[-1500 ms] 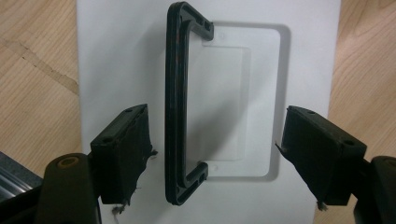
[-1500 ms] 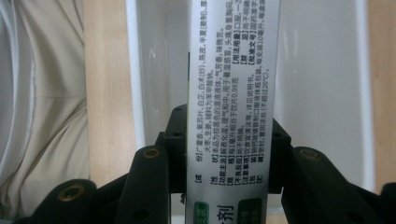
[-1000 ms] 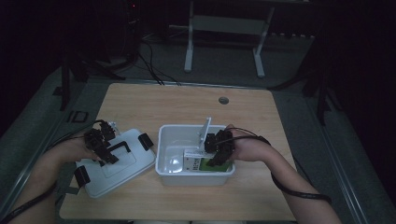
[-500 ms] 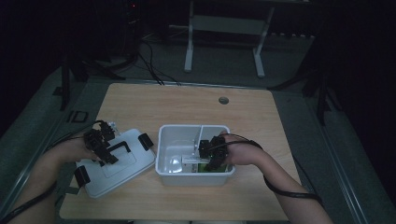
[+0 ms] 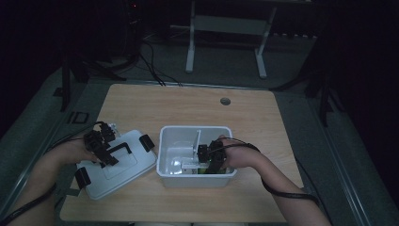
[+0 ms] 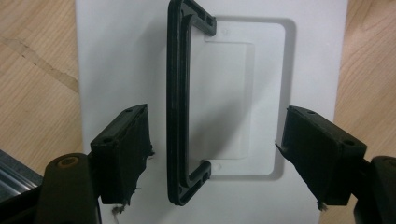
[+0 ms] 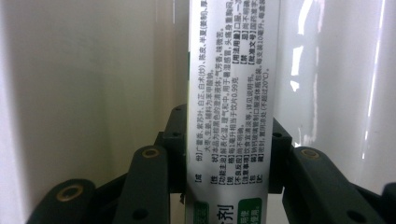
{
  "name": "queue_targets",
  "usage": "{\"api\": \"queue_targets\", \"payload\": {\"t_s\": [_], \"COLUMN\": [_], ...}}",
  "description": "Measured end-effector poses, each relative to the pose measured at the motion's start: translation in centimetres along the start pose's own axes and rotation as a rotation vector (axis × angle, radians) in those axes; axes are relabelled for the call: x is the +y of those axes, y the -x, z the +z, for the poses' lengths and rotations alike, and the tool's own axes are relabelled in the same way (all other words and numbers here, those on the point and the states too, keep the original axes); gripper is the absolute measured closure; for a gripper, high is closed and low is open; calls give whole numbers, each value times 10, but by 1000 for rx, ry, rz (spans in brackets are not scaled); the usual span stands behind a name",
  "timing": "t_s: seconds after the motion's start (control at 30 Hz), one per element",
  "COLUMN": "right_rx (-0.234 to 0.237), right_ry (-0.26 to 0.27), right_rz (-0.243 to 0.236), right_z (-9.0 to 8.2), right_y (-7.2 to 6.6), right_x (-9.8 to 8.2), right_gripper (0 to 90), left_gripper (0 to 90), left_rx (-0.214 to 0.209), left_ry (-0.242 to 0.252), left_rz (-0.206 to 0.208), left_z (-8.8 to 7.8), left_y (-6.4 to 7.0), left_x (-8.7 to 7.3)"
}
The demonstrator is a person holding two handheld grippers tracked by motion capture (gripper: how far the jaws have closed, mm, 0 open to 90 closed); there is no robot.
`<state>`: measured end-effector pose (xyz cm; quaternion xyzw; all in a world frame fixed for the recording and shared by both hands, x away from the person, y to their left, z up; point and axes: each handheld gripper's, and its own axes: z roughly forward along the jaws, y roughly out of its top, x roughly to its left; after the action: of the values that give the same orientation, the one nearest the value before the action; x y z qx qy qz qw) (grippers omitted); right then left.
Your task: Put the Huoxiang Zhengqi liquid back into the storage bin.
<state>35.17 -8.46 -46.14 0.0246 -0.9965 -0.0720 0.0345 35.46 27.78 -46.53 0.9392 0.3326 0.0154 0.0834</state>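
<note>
Inside white bin (image 5: 169, 141) | right gripper (image 5: 209, 160) clamps printed box (image 7: 231, 93), ends cropped

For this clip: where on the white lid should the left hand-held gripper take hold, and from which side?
Probably the black handle of the white lid. It stands raised over the recess in the flat top, so come straight down from above and close across the bar's thin width. The left hand-held gripper hangs open over it, jaws either side of the bar.

Dim rm, wood table (image 5: 263, 117), grey floor (image 5: 226, 56), white stand (image 5: 226, 28).
</note>
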Motion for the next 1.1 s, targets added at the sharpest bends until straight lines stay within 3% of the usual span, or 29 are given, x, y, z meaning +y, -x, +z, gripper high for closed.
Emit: {"api": "queue_targets", "payload": {"t_s": [0.23, 0.67, 1.1], "right_rx": [4, 6, -95], "right_ry": [-12, 78, 202], "right_rz": [3, 0, 80], "right_z": [-1, -34, -73], "right_y": [0, -4, -2], "right_x": [0, -11, -45], "right_gripper": [610, 579, 516], "left_gripper": [240, 241, 241], "left_rx": [-3, -3, -1], "left_ry": [4, -7, -8], "left_rz": [-1, -2, 4], "left_z": [-1, -2, -2], "left_y": [1, 2, 3], "left_x": [0, -1, 1]}}
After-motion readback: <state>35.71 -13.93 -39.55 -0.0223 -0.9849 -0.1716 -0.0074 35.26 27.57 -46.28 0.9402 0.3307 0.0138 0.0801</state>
